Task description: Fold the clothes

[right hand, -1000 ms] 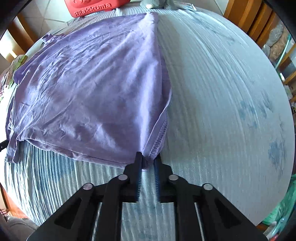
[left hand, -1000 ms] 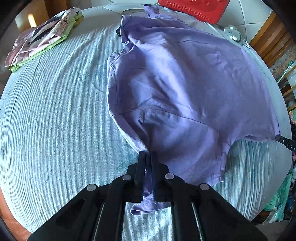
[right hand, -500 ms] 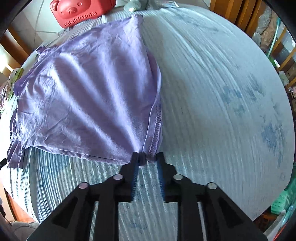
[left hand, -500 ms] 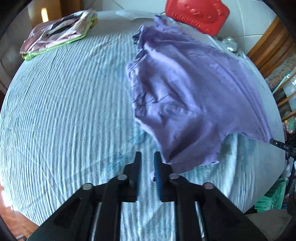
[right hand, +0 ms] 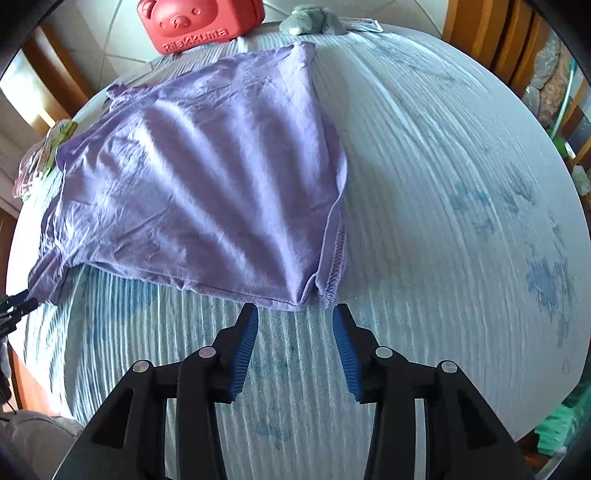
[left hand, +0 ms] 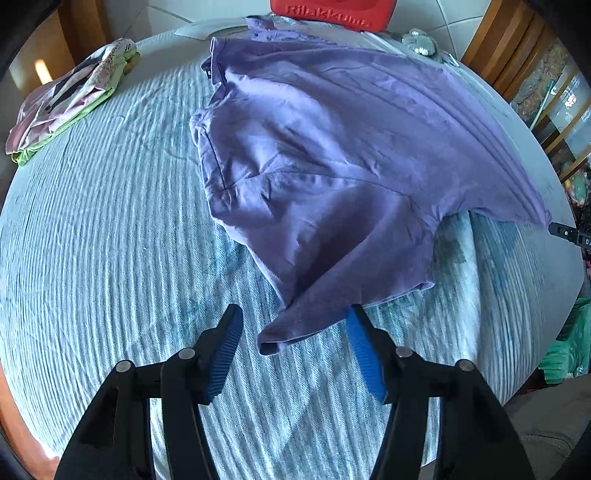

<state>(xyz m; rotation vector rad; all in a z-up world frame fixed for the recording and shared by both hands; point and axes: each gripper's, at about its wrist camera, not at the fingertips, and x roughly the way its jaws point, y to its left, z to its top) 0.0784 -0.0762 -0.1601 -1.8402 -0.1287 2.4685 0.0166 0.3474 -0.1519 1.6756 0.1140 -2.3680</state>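
Striped bedspread [left hand: 92,258] holds one purple shirt [left hand: 332,166]; left claw [left hand: 293,325] and right claw [right hand: 295,325] both spread.

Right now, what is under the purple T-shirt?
The purple T-shirt lies spread on the light blue ribbed bedspread, which shows all around it. Whatever else might lie beneath is covered by the fabric. Both tongs are open, off the cloth.

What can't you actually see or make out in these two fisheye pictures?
- Left wrist view: the red Rilakkuma box is cut off by the top edge.
- Left wrist view: the purple T-shirt hides the bedspread beneath it.
- Right wrist view: the folded clothes pile is mostly hidden behind the T-shirt, so its items cannot be counted.
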